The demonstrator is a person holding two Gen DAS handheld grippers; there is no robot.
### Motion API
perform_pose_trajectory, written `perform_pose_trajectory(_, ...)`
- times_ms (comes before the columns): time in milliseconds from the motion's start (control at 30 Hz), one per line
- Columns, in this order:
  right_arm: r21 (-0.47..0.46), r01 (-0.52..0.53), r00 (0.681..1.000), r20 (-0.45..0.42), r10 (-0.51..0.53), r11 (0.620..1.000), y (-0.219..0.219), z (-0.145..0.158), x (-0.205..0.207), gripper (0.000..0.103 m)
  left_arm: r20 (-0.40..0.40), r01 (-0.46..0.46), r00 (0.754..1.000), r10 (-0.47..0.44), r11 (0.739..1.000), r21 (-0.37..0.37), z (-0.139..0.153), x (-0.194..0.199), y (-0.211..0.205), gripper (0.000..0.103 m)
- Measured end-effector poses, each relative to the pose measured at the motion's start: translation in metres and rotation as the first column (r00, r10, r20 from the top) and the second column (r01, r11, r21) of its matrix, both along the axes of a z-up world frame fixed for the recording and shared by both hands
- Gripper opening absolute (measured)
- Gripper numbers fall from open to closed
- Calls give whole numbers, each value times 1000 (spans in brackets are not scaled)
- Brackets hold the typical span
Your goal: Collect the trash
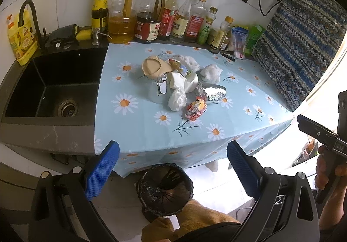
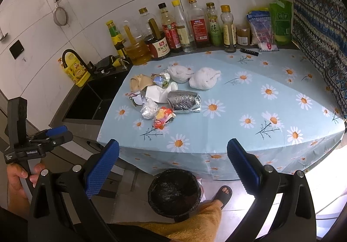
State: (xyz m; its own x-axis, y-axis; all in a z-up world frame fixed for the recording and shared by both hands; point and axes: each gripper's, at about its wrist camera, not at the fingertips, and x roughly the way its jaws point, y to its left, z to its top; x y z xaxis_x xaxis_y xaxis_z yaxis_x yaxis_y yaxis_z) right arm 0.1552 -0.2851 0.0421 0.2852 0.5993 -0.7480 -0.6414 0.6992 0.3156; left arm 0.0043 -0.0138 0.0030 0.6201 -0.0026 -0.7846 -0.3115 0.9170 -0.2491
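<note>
A pile of trash lies mid-counter on the daisy tablecloth (image 1: 151, 129): a beige crushed cup (image 1: 153, 66), white crumpled paper (image 1: 210, 73), a silver foil bag (image 1: 214, 93), a colourful wrapper (image 1: 195, 109) and a white plastic bag (image 1: 177, 99). The same pile shows in the right wrist view, with the foil bag (image 2: 184, 101) and the wrapper (image 2: 163, 117). A black-lined bin (image 1: 166, 190) (image 2: 174, 196) stands on the floor below the counter edge. My left gripper (image 1: 173, 168) and right gripper (image 2: 173, 166) are both open and empty, held above the bin, short of the counter.
A black sink (image 1: 56, 90) lies left of the cloth. A row of sauce and oil bottles (image 1: 151, 23) lines the back wall. A patterned cloth (image 1: 299, 47) hangs at the right. My sandalled foot (image 2: 223, 195) is next to the bin.
</note>
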Motion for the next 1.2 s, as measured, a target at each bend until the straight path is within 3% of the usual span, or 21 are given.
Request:
perform_pose_trajectory(767,-21,-49,999,-2,49,999,21,-8,11,99,4,-19,1000,19,1000,-5,6,15,12,96)
perform_pose_trajectory(1200,-19,-54,998,-37,53,998,25,-21,40,99,-27,-30,999,29,999,-23,-6,39,17,96)
